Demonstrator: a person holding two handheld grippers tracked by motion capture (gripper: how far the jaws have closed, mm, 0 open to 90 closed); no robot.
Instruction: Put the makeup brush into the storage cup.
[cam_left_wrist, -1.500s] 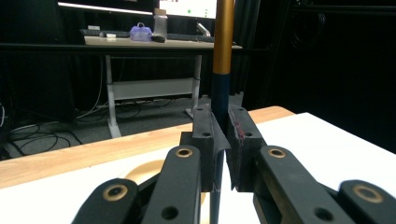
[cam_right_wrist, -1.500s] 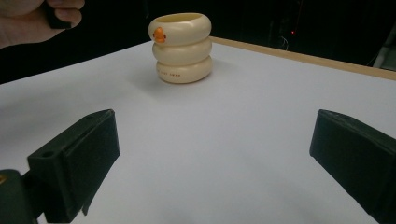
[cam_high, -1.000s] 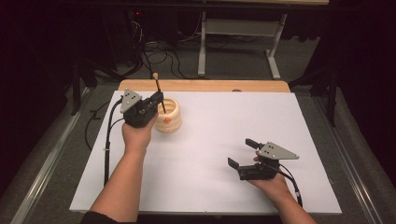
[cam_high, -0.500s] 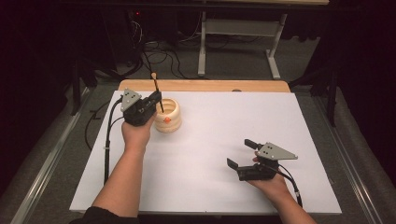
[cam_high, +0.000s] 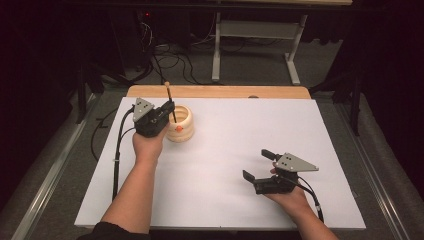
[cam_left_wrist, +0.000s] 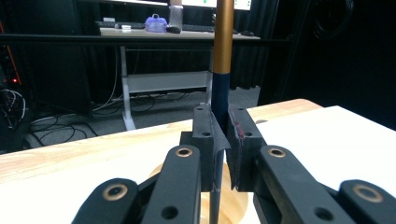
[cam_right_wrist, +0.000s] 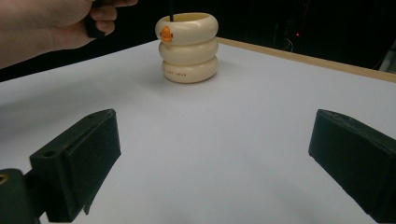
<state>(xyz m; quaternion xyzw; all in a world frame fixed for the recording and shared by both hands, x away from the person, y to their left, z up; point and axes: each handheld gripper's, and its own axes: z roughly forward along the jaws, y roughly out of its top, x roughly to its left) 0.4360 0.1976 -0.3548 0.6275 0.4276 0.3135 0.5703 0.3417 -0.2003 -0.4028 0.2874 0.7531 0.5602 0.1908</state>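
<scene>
A person sits at a white table (cam_high: 225, 165) and holds a two-jaw gripper in each hand. The left gripper (cam_high: 167, 109), toward ten o'clock on the table in the high view, is pinching a thin stick-like tool (cam_high: 170, 100) — dark at its lower part, golden-brown above — with the pads pressed against its sides. In the left gripper view the tool (cam_left_wrist: 221, 70) stands nearly upright between the jaws, and its lower end goes down toward a cream holder (cam_left_wrist: 233, 196) below. The holder (cam_high: 181, 123) is shaped like three stacked rings with a small orange mark on its top ring; it stands just beside the left gripper, at its three o'clock. The right gripper (cam_high: 257, 167) rests toward five o'clock on the table, well apart from the holder, its jaws spread wide with nothing between them. In the right gripper view the holder (cam_right_wrist: 189, 46) stands at twelve o'clock — the left hand (cam_right_wrist: 51, 23) is at ten o'clock.
</scene>
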